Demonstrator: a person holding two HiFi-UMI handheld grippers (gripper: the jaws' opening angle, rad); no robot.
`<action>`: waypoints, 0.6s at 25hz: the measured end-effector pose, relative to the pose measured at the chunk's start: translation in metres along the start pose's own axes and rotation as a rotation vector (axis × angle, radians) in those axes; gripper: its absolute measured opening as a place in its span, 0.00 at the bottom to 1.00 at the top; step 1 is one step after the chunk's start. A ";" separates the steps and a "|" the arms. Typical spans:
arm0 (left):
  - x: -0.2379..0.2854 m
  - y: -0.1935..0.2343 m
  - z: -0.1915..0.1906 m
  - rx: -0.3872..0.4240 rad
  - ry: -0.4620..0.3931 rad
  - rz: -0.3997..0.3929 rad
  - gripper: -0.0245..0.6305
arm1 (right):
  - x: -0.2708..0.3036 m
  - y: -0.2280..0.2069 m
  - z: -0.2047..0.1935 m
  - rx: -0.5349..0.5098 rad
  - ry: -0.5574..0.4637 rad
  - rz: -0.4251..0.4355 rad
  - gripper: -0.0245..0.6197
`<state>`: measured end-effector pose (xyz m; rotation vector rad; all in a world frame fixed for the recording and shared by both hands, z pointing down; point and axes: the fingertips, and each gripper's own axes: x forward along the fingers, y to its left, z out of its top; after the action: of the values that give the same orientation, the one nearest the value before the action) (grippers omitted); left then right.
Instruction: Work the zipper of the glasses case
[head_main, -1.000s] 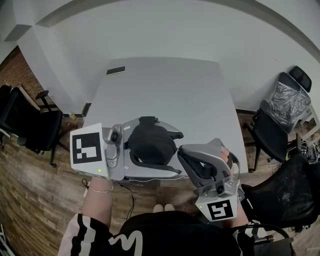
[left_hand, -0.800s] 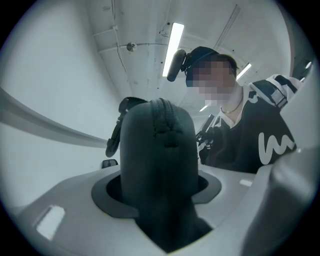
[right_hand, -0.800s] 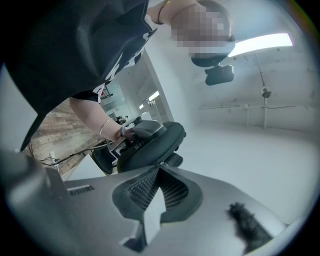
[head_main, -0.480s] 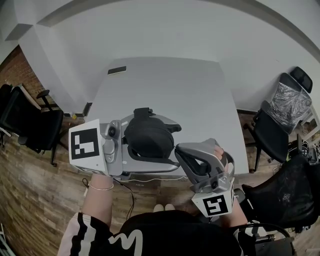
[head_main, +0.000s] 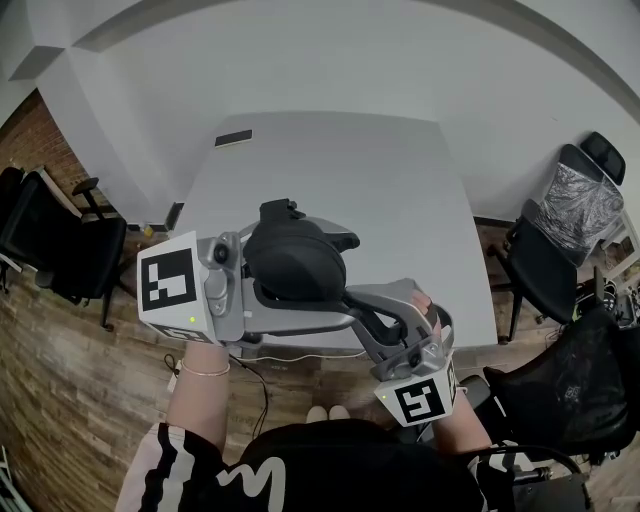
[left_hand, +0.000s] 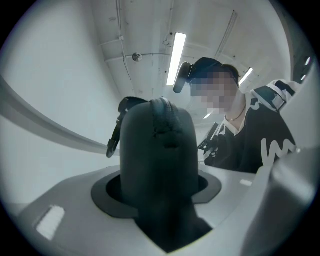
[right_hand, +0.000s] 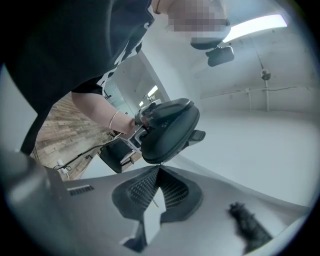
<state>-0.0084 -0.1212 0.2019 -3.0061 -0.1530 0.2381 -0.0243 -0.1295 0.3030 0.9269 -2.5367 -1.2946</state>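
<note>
White walls meet a strip of brick wall (head_main: 40, 140) at the left, and a wooden floor (head_main: 60, 400) runs under a pale grey desk (head_main: 380, 190) with black office chairs (head_main: 60, 250) well apart on either side. A small dark flat thing (head_main: 232, 139) lies at the desk's far left corner; any print on it is too small to read. The black glasses case (head_main: 295, 262) is off the desk, up in the air over its near edge, in front of the person. The left tongs (head_main: 335, 280) have the case between their two arms, spread wide and pressing on its sides so that it stands up out of them. The right tongs (head_main: 352, 300) come in from the right with their ribbed pads brought together at the tips, which touch the case's lower edge at its seam; whether a zipper tab is pinched there I cannot tell. Each tool carries a cube (head_main: 172, 282) with black-and-white square markers, no letters. A faint pale mark on the case cannot be read.
</note>
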 end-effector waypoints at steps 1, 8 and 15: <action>0.000 0.000 -0.001 -0.003 0.006 0.003 0.45 | 0.001 0.001 -0.002 0.009 0.002 0.002 0.05; 0.004 0.007 0.002 0.014 -0.006 0.013 0.45 | 0.008 0.008 -0.009 0.100 -0.002 0.011 0.05; 0.008 0.010 0.005 0.026 -0.021 0.011 0.45 | 0.013 0.010 -0.011 0.175 -0.015 -0.008 0.05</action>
<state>-0.0001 -0.1296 0.1944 -2.9803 -0.1346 0.2702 -0.0348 -0.1406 0.3156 0.9632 -2.6946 -1.0990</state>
